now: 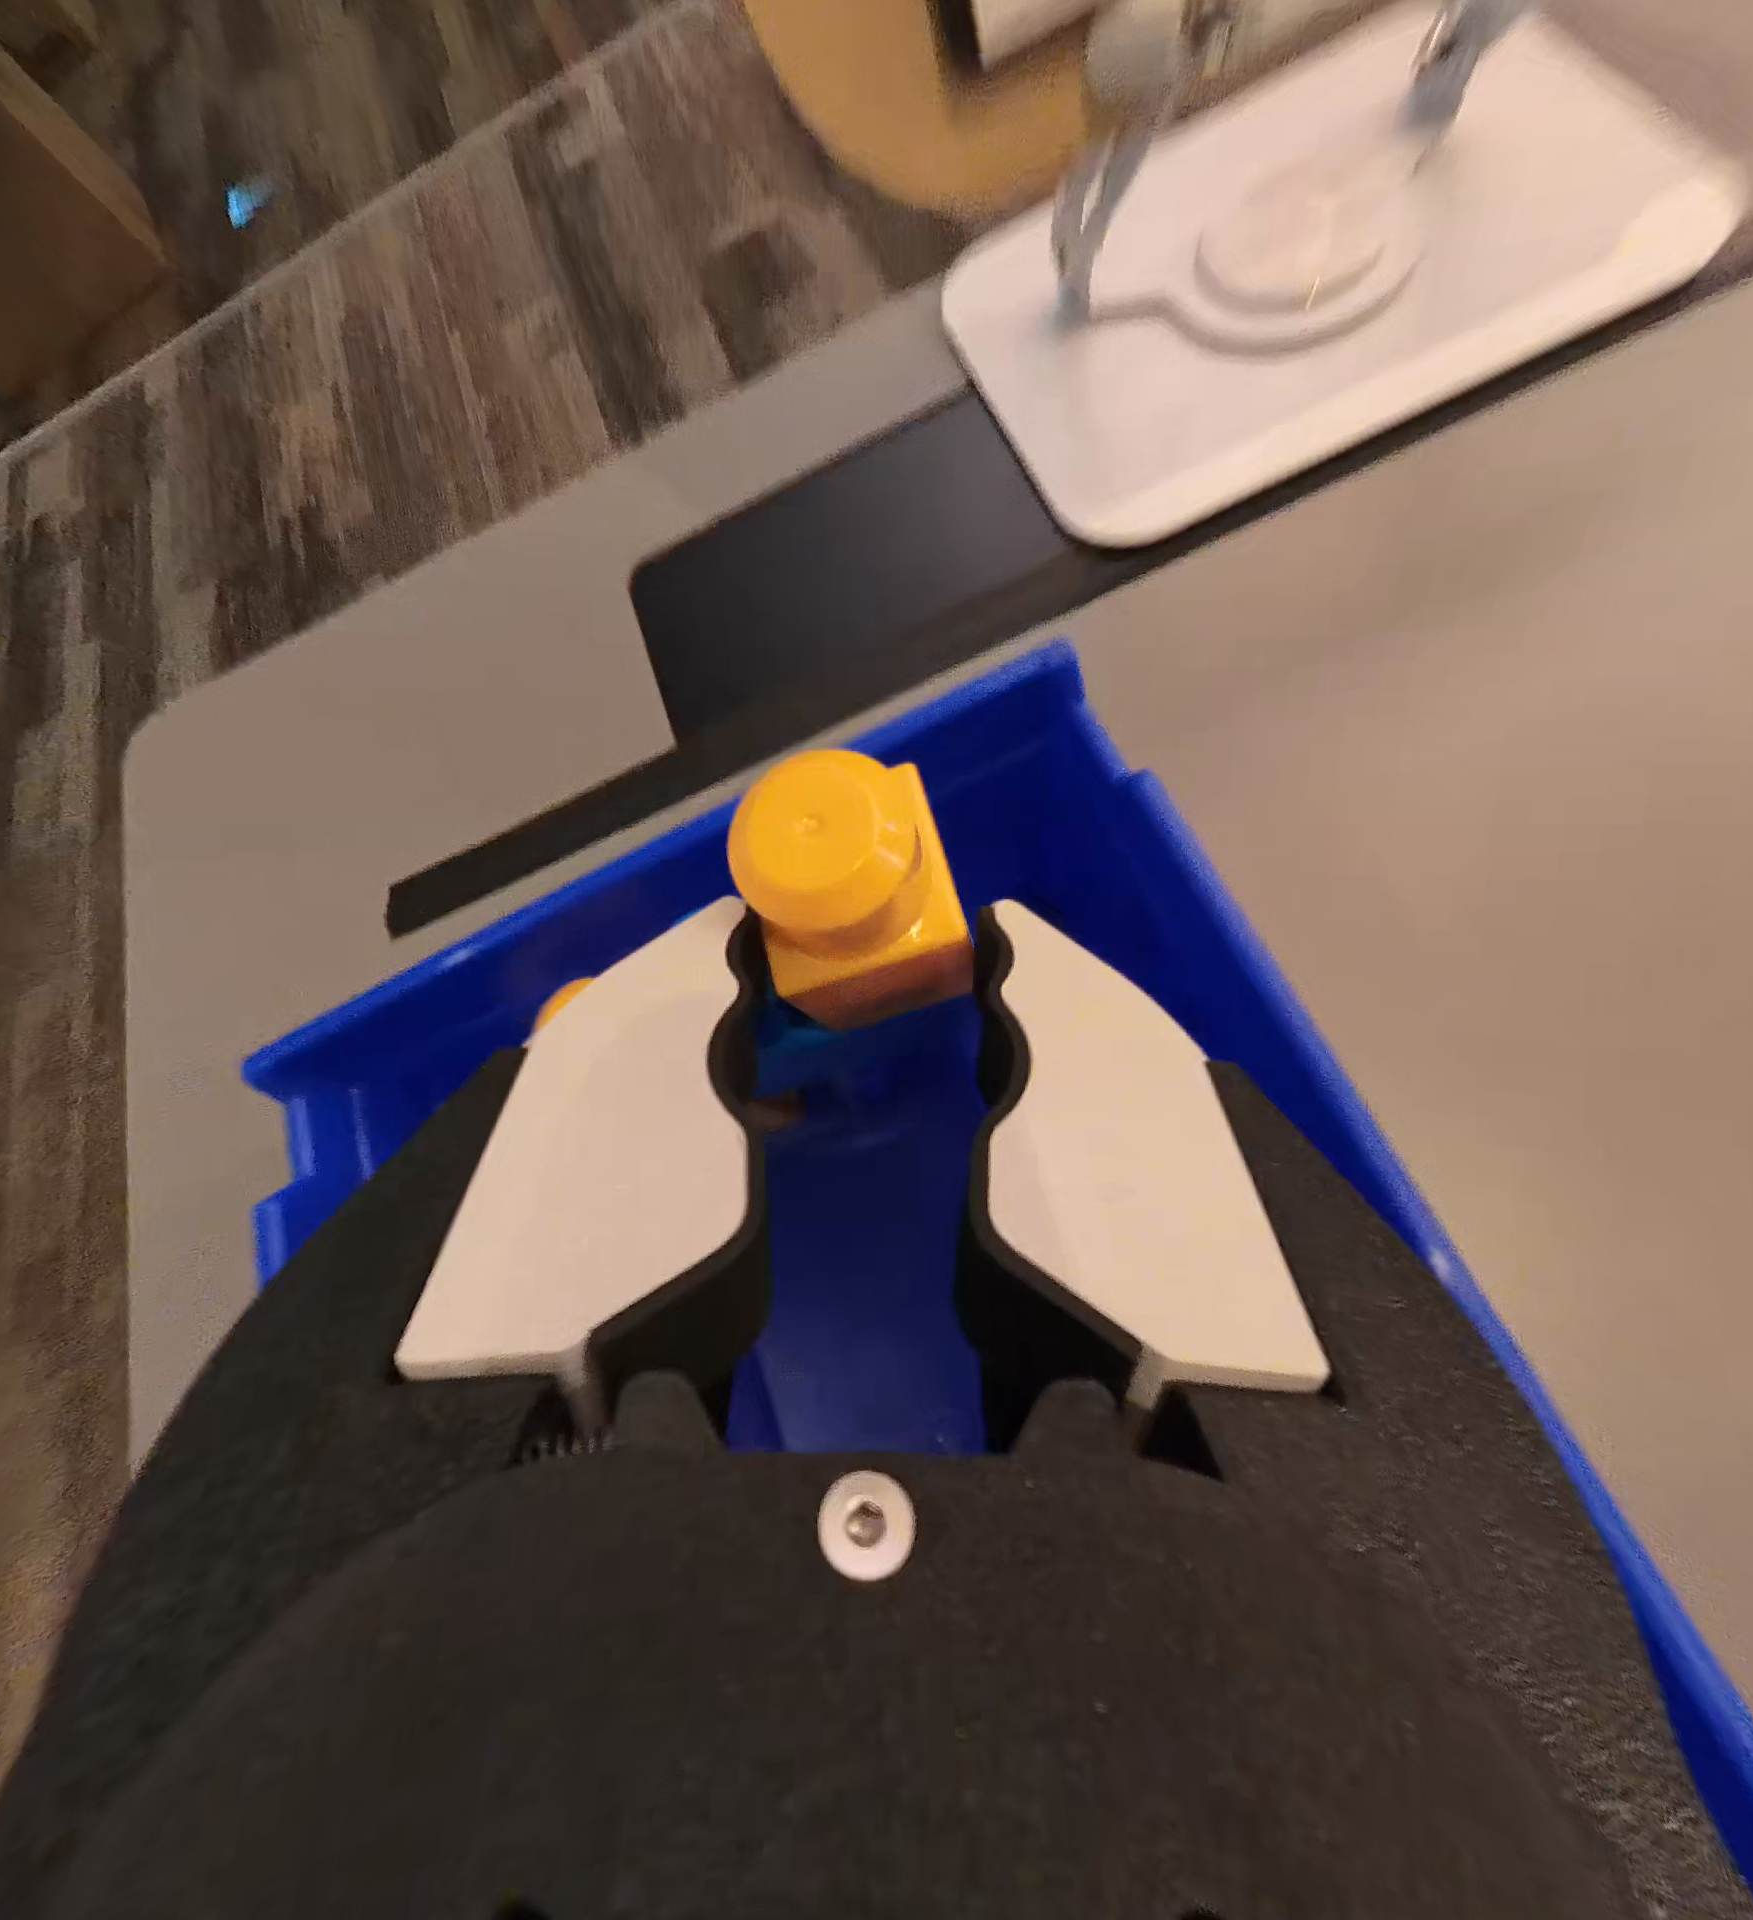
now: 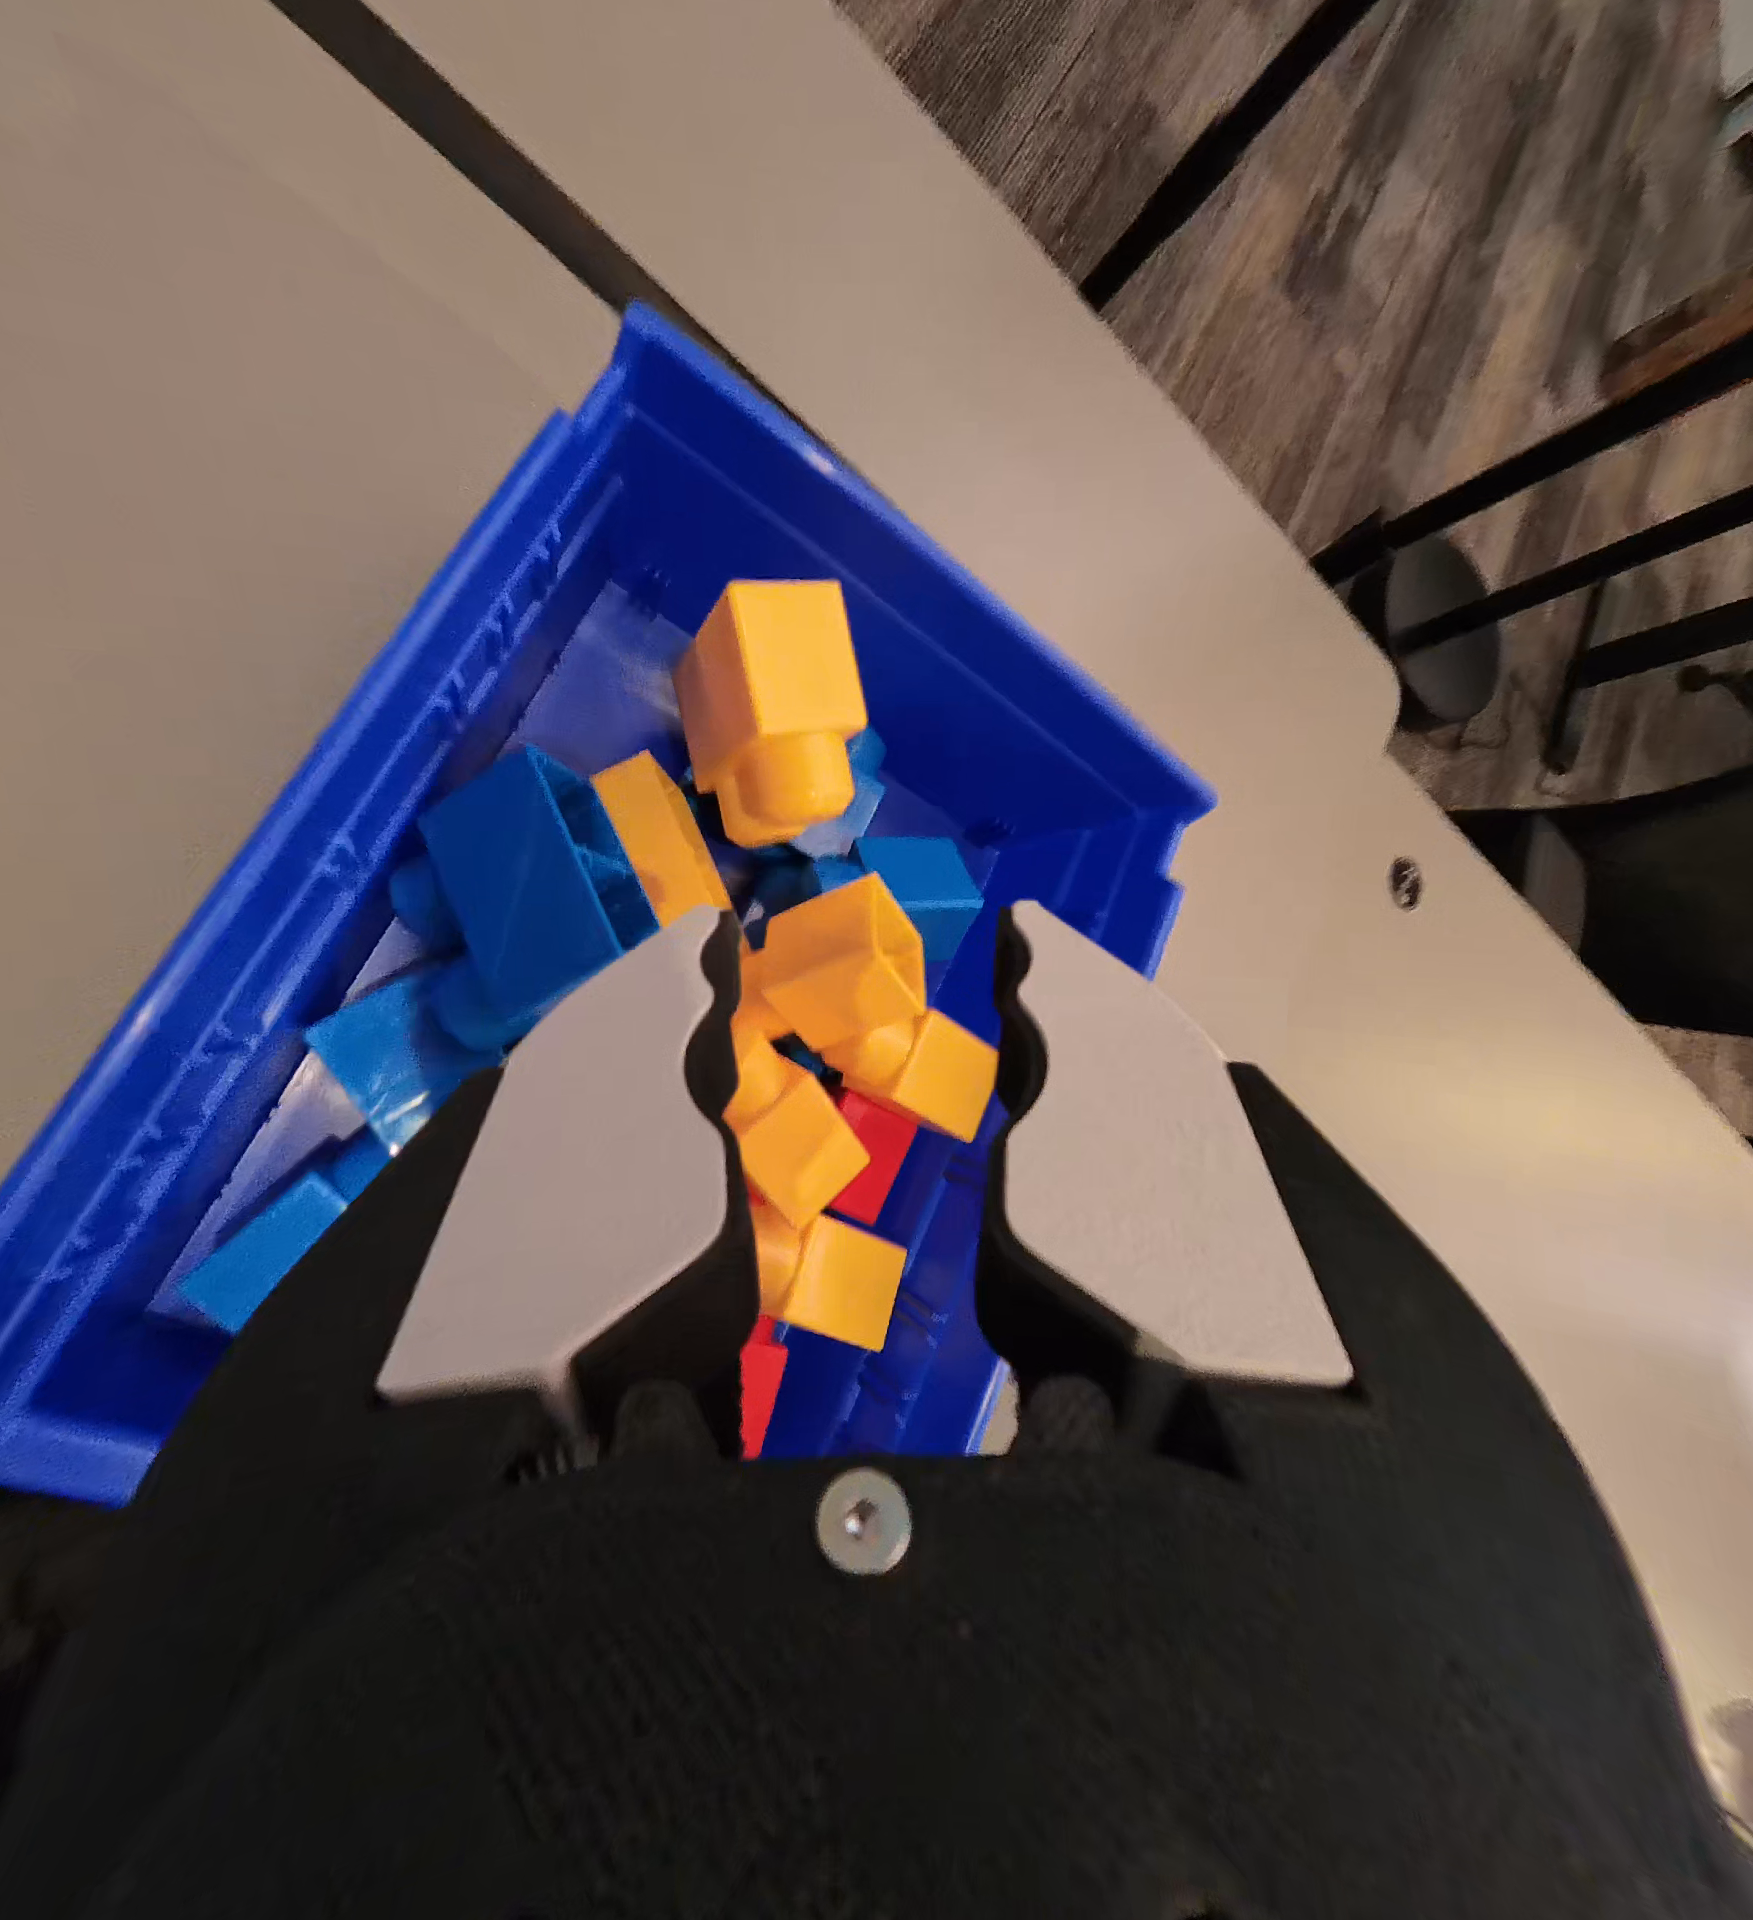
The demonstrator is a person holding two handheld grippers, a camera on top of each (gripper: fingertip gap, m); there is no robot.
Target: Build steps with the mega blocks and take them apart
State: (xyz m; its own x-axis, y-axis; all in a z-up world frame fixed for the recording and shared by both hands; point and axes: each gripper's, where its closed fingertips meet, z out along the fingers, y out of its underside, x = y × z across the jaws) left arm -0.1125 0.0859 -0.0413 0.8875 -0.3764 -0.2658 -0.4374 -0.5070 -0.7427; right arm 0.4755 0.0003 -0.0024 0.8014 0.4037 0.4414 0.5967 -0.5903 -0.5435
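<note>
Our left gripper (image 1: 861, 971) clamps a yellow block (image 1: 851, 894), stud toward twelve o'clock, above the blue bin (image 1: 1215, 935), while our right gripper (image 2: 861, 966) hangs apart over the bin's pile.

No text, label, brand, number or sign can be read in either view. The blue bin (image 2: 643, 499) under the jaws carries small raised marks along its rim, left of and beyond the jaws in the right wrist view, but they are too blurred to make out as characters. The yellow block (image 1: 856, 904) between the left jaws shows a plain stud top with no lettering that can be told. The white base (image 1: 1319, 312) on the counter, far beyond the jaws to the right, bears no legible marking.
</note>
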